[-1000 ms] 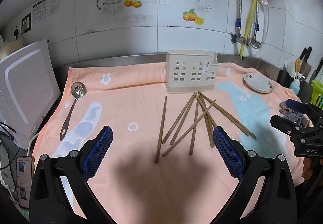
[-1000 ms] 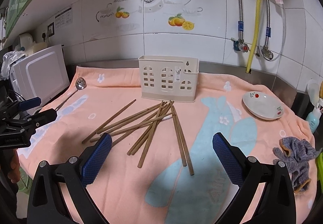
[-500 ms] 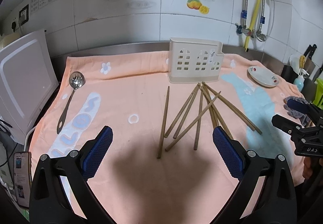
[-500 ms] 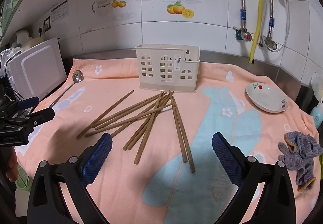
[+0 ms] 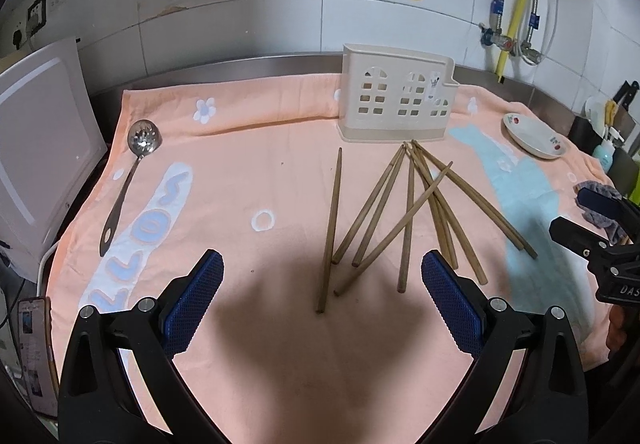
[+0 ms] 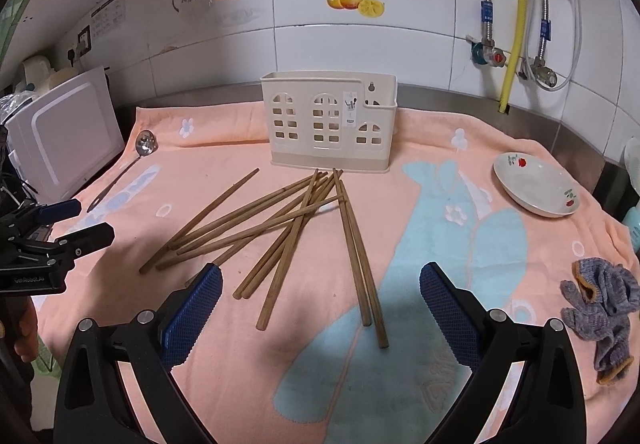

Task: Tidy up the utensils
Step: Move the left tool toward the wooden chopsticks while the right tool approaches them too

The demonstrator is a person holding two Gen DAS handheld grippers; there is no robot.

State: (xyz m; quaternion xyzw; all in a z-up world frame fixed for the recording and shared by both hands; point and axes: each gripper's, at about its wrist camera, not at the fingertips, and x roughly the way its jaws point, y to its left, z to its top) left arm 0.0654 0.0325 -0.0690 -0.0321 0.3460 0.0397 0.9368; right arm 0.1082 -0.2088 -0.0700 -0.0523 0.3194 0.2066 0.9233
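Left hand-held gripper (image 5: 322,282) and right hand-held gripper (image 6: 320,284) both spread wide, empty, hovering level before chopsticks (image 6: 280,222) near holder (image 6: 330,120).

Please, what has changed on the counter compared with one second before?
Both open claws, left claw and right claw, came forward and lower toward the scattered wooden chopsticks, which look larger now. Nothing was grasped or released. The beige plastic utensil holder, the metal slotted spoon and the white dish stayed in place.
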